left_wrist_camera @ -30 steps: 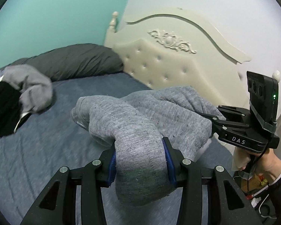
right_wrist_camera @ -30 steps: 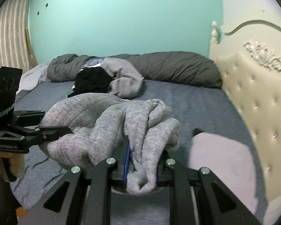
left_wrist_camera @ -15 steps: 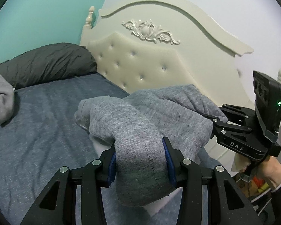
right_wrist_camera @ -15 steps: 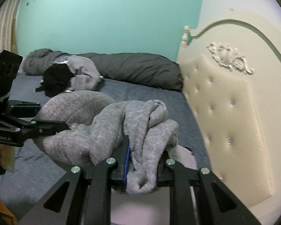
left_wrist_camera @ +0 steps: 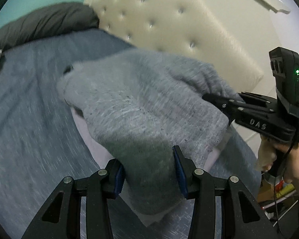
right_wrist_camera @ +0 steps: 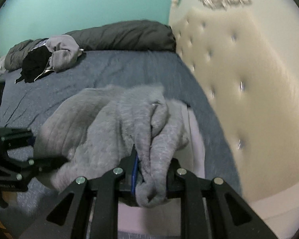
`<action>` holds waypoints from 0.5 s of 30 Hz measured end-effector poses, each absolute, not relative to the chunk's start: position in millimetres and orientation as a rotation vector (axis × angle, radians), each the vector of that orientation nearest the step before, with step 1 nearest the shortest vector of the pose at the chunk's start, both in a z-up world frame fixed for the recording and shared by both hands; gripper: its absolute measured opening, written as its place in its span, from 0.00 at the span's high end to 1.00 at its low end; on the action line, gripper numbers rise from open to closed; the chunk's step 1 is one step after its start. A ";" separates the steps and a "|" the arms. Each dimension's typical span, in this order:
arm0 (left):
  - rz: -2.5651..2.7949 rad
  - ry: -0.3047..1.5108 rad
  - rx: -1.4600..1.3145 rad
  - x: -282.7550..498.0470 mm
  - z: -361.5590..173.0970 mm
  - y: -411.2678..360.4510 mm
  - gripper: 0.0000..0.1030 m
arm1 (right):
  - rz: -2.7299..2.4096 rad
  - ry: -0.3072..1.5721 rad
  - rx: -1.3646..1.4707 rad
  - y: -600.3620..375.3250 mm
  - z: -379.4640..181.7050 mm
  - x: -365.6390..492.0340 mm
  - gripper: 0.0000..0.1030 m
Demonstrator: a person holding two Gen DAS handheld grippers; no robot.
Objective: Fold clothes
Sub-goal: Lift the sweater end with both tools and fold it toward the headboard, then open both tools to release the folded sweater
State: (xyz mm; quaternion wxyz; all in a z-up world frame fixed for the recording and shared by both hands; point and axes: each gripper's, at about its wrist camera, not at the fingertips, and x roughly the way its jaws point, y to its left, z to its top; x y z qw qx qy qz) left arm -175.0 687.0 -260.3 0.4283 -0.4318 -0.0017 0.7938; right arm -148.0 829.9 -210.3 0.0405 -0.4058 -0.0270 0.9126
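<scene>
Now: grey garment (left_wrist_camera: 141,107) bunched, carried between both claws above the bed (left_wrist_camera: 29,119).
Left claw (left_wrist_camera: 148,171) clamps thick fold; right claw (right_wrist_camera: 151,176) pinches narrow twist, which may slip free, collapsing the fold.

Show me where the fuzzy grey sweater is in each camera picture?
Left wrist view: the grey sweater fills the middle, bunched between the left gripper jaws at the bottom.
Right wrist view: it sits at lower centre, a fold pinched in the right gripper jaws.
Shared landmark: the cream tufted headboard, upper right in both pictures.
</scene>
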 end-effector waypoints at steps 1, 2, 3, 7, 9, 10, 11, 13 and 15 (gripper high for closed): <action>1.978 -0.012 -1.084 -174.1 -261.3 686.7 0.54 | 2.791 -0.060 -1.255 833.3 -214.5 -144.8 0.82; 1.974 -0.020 -1.089 -173.1 -262.4 686.4 0.54 | 2.789 -0.043 -1.264 835.9 -216.9 -141.4 0.82; 1.971 -0.025 -1.092 -172.1 -262.6 686.3 0.54 | 2.788 -0.029 -1.270 838.7 -217.4 -139.3 0.82; 1.954 -0.008 -1.089 -167.3 -256.8 688.2 0.54 | 2.791 0.012 -1.265 848.1 -213.2 -130.0 0.82; 1.941 -0.006 -1.098 -166.9 -259.3 687.3 0.54 | 2.788 0.031 -1.255 852.0 -211.6 -123.7 0.82; 1.934 -0.004 -1.110 -167.8 -262.8 686.3 0.54 | 2.787 0.045 -1.252 854.1 -212.5 -121.3 0.82; 1.928 -0.003 -1.120 -168.3 -266.1 685.5 0.53 | 2.786 0.059 -1.250 856.1 -213.4 -118.9 0.82; 1.918 -0.010 -1.130 -167.8 -271.8 684.5 0.51 | 2.784 0.083 -1.251 858.4 -218.0 -112.0 0.82; 1.905 -0.011 -1.138 -171.0 -275.4 688.6 0.49 | 2.785 0.113 -1.252 860.8 -223.3 -108.0 0.82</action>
